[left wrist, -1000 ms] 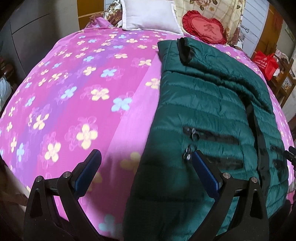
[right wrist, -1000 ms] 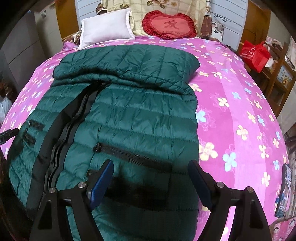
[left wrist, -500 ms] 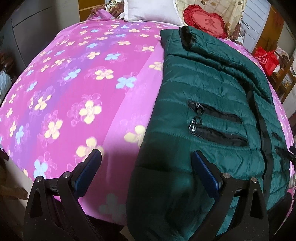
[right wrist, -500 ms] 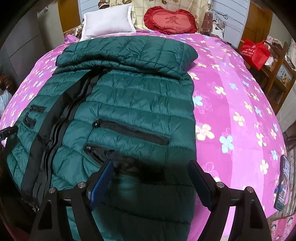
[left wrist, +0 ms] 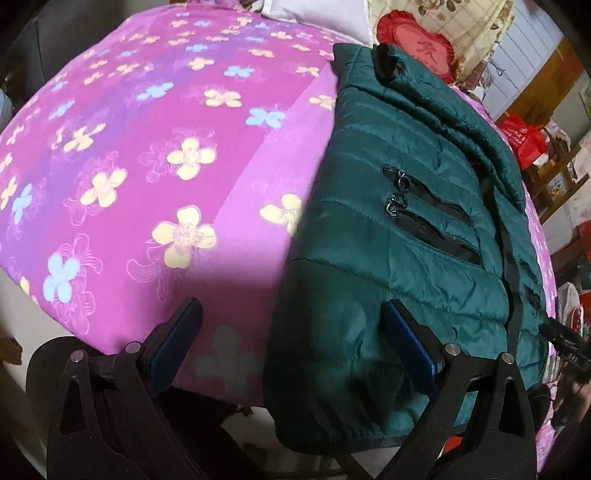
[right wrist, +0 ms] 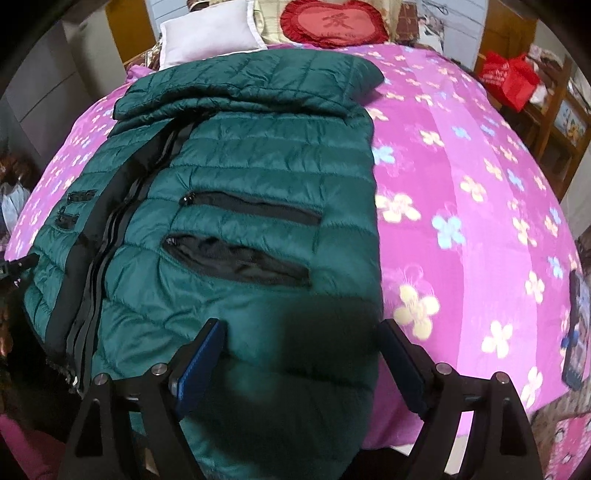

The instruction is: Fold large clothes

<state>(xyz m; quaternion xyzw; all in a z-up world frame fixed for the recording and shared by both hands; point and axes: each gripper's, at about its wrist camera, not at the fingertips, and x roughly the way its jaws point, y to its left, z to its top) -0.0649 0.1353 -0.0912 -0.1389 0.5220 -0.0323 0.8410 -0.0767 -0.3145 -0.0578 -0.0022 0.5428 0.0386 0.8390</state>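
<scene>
Left wrist view: a green jacket (left wrist: 406,206) lies front-up on a bed (left wrist: 147,147) with a pink flowered cover, its hem draped over the near edge and its collar end toward the white pillow (left wrist: 317,14) and red cushion (left wrist: 417,51). The left gripper (left wrist: 291,343) hangs wide open at the near left hem corner, holding nothing; one pad sits over the bare cover, the other over the padding. That straddle suggests a coming pinch on the side edge. Two zipped pockets show beside the dark front zip band.

Right wrist view: the jacket (right wrist: 240,229) runs lengthwise up the bed (right wrist: 461,184), long axis from the near hem to the headboard, with a sleeve folded crosswise over the chest near the collar. The right gripper (right wrist: 301,358) is also spread wide and empty, poised above the right hem corner, both pads over green fabric or its edge. The lower right pocket gapes open. With one tool at each hem corner, the likely plan is to lift the hem and carry it toward the collar, halving the length. A red bag (right wrist: 508,79) sits on shelving off the far right.
</scene>
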